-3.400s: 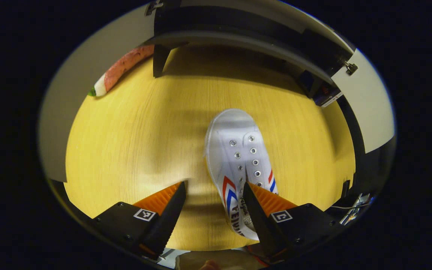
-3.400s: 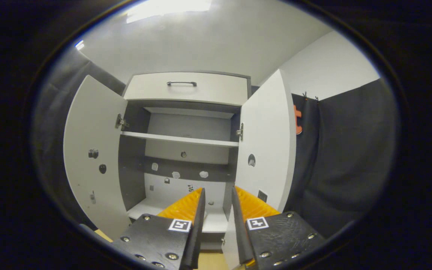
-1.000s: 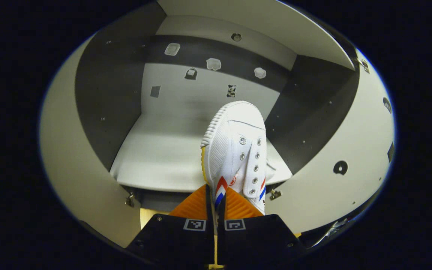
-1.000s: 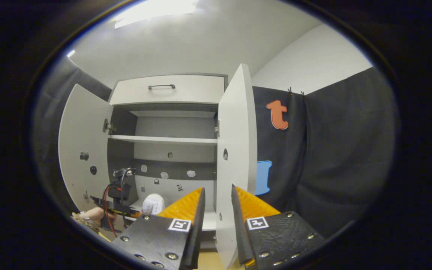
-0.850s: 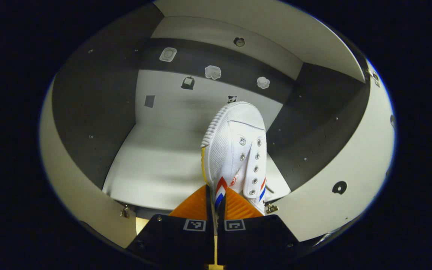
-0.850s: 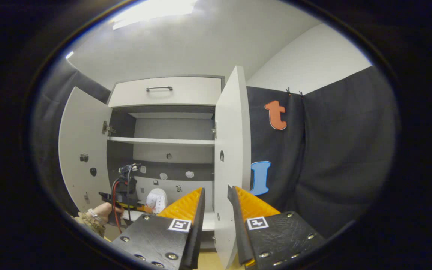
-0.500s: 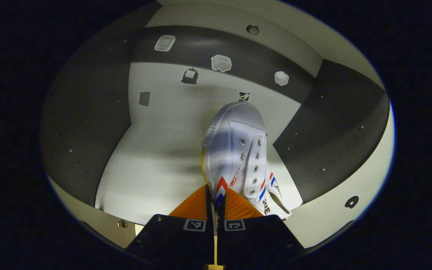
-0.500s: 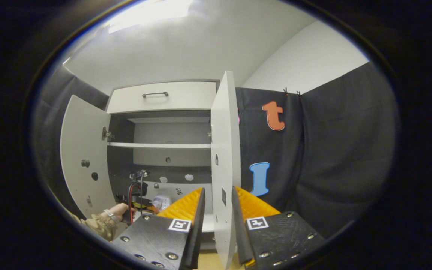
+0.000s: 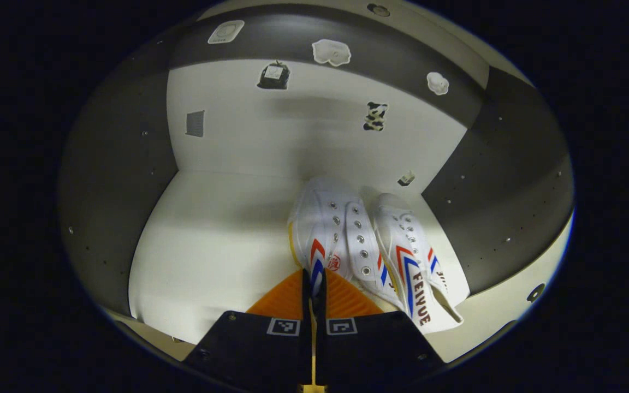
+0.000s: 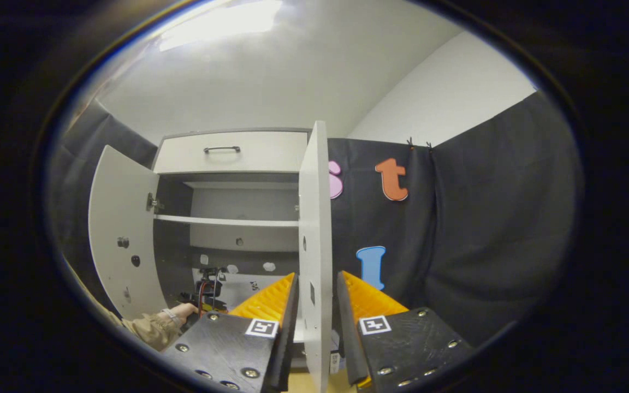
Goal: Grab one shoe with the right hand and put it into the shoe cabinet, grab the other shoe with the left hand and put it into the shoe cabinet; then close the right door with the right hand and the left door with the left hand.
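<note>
Shoe point(image 9: 328, 229) clamped in the left tool point(image 9: 313, 284) now rests on the cabinet floor point(image 9: 211, 245) just beside the other shoe point(image 9: 418, 262), no longer raised; right tool point(image 10: 314, 297), fingers apart, now straddles the right door point(image 10: 314, 240).

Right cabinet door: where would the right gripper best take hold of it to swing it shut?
The right door stands edge-on between the right gripper fingers, which sit apart. Its free front edge is thin and vertical, so straddling that edge low down from the front, one finger per face, probably suits best.

held shoe point(image 9: 328, 229) heel hidden, perhaps by fingers point(image 9: 287, 295)
</note>
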Action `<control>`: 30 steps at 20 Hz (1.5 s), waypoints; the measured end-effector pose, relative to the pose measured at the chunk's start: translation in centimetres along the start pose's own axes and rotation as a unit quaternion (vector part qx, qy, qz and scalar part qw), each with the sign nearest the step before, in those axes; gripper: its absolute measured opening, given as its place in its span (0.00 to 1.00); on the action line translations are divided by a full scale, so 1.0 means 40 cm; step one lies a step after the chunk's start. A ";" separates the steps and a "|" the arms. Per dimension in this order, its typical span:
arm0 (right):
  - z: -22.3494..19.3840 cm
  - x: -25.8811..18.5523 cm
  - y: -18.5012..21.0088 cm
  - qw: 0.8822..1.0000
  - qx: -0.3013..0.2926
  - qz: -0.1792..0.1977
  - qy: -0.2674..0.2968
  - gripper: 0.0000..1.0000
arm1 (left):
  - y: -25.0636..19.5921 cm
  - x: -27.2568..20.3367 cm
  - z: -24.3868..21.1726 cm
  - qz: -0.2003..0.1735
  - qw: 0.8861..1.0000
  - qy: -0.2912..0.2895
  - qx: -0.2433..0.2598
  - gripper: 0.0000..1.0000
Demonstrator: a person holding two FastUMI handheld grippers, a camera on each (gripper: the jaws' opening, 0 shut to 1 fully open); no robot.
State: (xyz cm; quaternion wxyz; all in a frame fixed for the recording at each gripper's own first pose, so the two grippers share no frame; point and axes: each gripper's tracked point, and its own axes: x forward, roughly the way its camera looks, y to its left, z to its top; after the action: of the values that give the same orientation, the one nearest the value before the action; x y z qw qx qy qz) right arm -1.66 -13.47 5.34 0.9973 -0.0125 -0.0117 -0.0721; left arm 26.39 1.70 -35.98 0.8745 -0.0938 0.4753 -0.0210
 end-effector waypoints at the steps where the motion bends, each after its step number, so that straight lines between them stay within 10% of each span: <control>1: -0.002 -0.001 -0.009 1.000 -0.002 -0.005 0.000 0.40 | 0.000 -0.003 0.003 -0.003 1.000 -0.007 -0.002 0.04; 6: -0.004 -0.010 -0.044 1.000 -0.005 -0.013 0.000 0.39 | 0.007 -0.001 0.002 0.000 1.000 -0.026 0.014 0.07; 11: -0.025 -0.014 -0.058 1.000 -0.018 -0.008 0.010 0.39 | 0.039 -0.040 -0.018 0.040 0.998 -0.029 0.038 0.64; 18: -0.069 -0.005 -0.112 0.999 -0.035 -0.005 0.026 0.41 | -0.001 -0.247 0.025 0.048 0.989 -0.131 0.056 0.91; 24: -0.142 0.031 -0.169 0.998 -0.021 -0.002 0.054 0.64 | -0.086 -0.525 0.056 0.027 0.967 -0.245 0.065 0.84; 27: -0.182 0.051 -0.175 0.997 -0.009 0.016 0.070 0.94 | -0.108 -0.651 0.046 0.023 0.957 -0.284 0.063 0.89; 30: -0.229 0.073 -0.176 0.996 -0.006 0.030 0.086 0.94 | -0.111 -0.763 0.023 0.027 0.948 -0.311 0.062 0.95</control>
State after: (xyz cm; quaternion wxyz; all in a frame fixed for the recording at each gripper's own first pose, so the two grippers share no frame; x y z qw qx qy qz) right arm 0.40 -21.08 -3.57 0.9962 -0.0124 0.0748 -0.0430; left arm 10.69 1.30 -9.42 0.9832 -0.0288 0.1800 0.0032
